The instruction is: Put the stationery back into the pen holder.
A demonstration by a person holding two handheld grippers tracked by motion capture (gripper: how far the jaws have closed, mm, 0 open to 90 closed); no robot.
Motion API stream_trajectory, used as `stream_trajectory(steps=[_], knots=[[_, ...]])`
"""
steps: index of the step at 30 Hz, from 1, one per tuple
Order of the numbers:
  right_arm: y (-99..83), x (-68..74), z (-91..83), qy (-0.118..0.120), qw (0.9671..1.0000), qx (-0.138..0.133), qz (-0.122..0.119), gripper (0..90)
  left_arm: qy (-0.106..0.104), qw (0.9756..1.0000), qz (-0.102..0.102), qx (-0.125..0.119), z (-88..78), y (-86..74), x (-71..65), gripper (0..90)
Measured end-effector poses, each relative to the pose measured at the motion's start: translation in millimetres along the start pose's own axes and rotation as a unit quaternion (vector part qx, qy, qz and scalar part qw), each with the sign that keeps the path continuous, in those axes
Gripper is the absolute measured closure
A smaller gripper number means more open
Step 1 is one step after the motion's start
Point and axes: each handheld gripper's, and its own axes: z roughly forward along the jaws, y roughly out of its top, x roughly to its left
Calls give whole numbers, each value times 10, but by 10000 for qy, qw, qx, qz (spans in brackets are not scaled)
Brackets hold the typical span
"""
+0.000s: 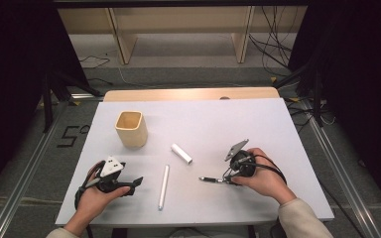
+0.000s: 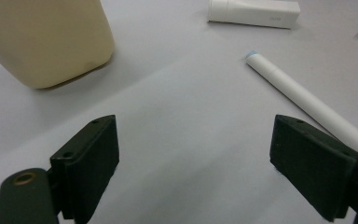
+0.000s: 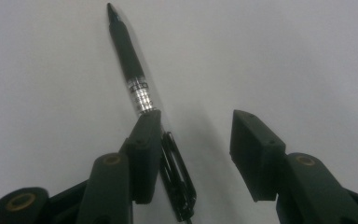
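Nearest to the camera, the person's two hands are coming in from the bottom edge of the high view, each holding a gripper over the white table point(image 1: 258, 124).

Going big to small: a beige cup point(image 1: 131, 128) is standing upright at the far left, well apart from both hands. A long white pen point(image 1: 163, 186) is lying between the hands, w/ its long axis running almost away from the person. A short white cap point(image 1: 181, 153) is lying near its far end, not touching. Smallest is the black pen point(image 1: 212, 179), lying flat on the table just beside the right gripper point(image 1: 228, 179).

Left gripper point(image 2: 193, 158): jaws are standing wide open, nothing between them; the white pen is passing just beside the right-hand jaw in its own view.

Right gripper, in the right gripper view: jaws are standing apart, not pressing. The black pen point(image 3: 135, 79) is lying along the inner side of the left-hand jaw, its clip end inside the gap and its tip pointing away, along the jaws' direction. So the right hand is clearly the nearer one; I judge it needs to center on the barrel before closing, otherwise the pen may roll out.
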Motion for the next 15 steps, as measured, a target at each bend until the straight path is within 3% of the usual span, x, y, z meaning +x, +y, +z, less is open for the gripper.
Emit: stream_trajectory(steps=[15], knots=[[104, 85, 49, 340, 9981, 193, -473, 579, -11, 10000, -6, -9, 2, 1, -3, 154]])
